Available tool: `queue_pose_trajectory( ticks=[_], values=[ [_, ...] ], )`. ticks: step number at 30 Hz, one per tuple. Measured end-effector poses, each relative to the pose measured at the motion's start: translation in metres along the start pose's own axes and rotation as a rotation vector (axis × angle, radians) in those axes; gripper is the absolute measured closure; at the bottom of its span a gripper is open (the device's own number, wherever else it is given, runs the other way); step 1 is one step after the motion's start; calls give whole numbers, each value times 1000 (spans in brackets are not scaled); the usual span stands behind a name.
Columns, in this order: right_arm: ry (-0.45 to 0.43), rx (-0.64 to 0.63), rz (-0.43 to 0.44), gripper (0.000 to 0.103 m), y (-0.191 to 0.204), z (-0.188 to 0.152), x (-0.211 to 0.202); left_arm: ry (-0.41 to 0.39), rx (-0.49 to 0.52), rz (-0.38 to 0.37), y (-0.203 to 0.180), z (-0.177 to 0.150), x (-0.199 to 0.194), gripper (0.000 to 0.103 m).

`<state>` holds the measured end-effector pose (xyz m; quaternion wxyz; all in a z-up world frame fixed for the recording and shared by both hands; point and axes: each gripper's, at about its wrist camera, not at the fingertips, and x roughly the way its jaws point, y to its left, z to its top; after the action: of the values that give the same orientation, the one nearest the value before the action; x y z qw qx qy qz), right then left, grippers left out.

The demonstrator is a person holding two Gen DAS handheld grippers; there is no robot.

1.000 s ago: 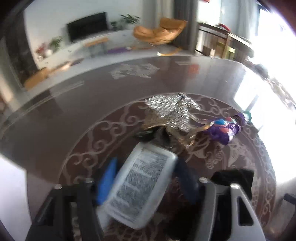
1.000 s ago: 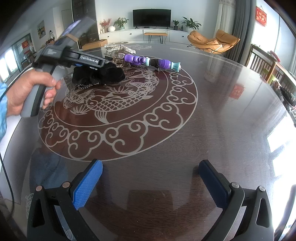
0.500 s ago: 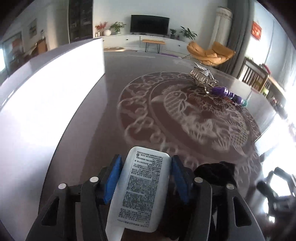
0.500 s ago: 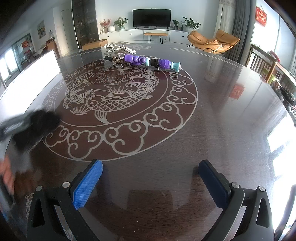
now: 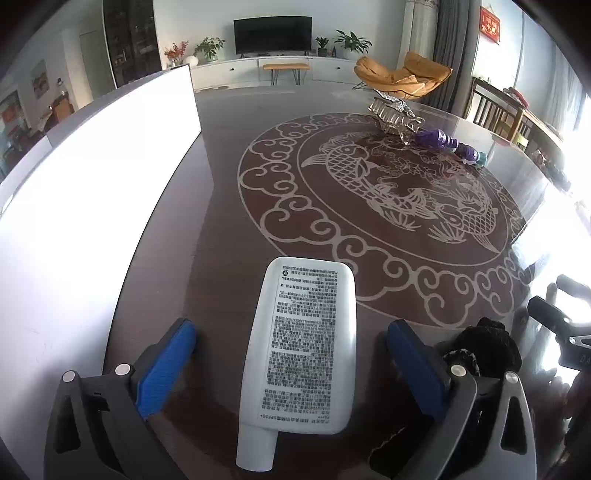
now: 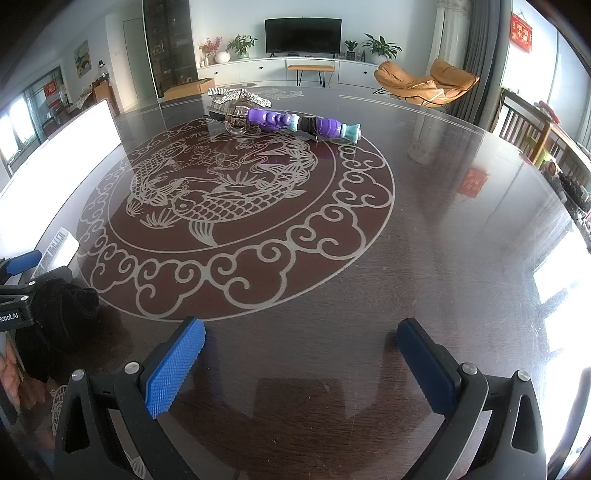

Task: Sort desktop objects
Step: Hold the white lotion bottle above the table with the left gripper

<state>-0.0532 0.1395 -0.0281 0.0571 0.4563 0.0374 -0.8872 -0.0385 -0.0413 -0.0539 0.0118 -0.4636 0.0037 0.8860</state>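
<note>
Tube [image 5: 301,343] lies flat on the desk [image 5: 229,206] between the opening jaws of the left gripper [image 5: 291,363], free of both pads. Right gripper [image 6: 301,363] hangs with jaws apart, empty. Risk, I think: when the left pulls back, a pad could catch the tube and push it against the black cloth [image 5: 484,347] at its right.

bright living room: tv [image 6: 303,36], orange chairs [image 6: 424,83] (daylit).
</note>
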Motion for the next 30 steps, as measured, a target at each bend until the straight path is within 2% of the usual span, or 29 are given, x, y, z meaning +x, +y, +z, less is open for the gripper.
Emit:
queue_pose_trajectory(
  ticks=[30],
  values=[
    [0, 0, 0, 0, 0, 0, 0, -3, -1, 3, 4, -2, -3, 0]
  ],
)
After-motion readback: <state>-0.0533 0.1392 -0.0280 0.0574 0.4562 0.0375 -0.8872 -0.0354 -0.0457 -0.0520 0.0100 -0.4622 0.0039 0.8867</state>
